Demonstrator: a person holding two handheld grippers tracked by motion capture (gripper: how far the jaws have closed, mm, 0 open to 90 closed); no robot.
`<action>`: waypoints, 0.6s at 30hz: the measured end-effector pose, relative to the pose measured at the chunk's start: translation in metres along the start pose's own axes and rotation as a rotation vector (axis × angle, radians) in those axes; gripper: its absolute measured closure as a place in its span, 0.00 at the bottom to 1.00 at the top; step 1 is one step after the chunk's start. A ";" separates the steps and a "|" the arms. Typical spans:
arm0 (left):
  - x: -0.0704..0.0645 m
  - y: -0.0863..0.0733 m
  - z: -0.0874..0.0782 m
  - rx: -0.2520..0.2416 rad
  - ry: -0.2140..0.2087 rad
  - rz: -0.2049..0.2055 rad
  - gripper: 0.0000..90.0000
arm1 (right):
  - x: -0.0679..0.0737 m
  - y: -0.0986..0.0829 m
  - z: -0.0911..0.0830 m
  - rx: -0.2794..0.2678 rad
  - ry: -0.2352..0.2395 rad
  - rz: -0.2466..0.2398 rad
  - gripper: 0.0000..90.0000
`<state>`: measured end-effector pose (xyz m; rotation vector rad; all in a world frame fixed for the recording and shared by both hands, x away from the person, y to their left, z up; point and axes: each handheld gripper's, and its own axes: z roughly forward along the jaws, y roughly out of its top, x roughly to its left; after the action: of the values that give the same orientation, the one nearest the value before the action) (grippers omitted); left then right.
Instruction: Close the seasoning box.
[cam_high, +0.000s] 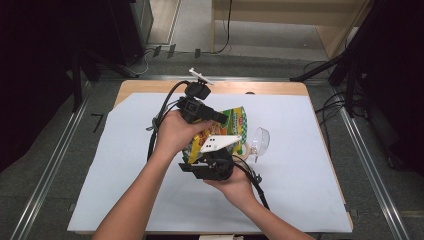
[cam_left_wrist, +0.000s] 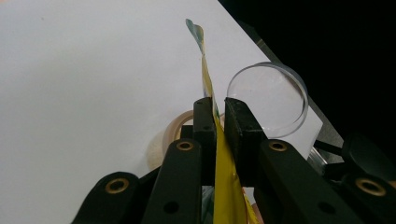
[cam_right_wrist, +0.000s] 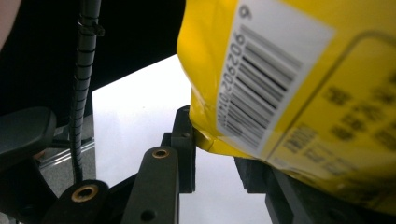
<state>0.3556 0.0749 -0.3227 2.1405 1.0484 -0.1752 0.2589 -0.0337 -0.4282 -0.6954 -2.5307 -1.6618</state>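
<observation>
Inspection finds my left gripper (cam_left_wrist: 215, 105) clamped on the top seam of the yellow-green crinkled plastic snack bag (cam_high: 231, 125), held above the white table sheet (cam_high: 310, 190), my right gripper (cam_right_wrist: 219, 154) pinching its lower corner; opening apparently in hand, calling next for a steady opposing pull.

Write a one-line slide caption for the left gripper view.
Left claw pinches the yellow snack bag edge above the white sheet, a clear dish just behind.
</observation>
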 end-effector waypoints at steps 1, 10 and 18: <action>0.000 0.000 0.001 0.002 0.001 0.000 0.93 | -0.001 0.000 0.000 0.000 -0.001 0.001 0.81; 0.002 0.004 0.000 0.002 -0.006 -0.005 0.93 | -0.002 0.002 -0.002 -0.006 -0.001 0.005 0.81; 0.002 0.005 0.003 0.008 -0.005 -0.004 0.93 | -0.004 0.000 -0.001 0.000 -0.001 0.011 0.81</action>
<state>0.3611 0.0723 -0.3231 2.1444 1.0509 -0.1868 0.2629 -0.0361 -0.4285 -0.7098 -2.5227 -1.6587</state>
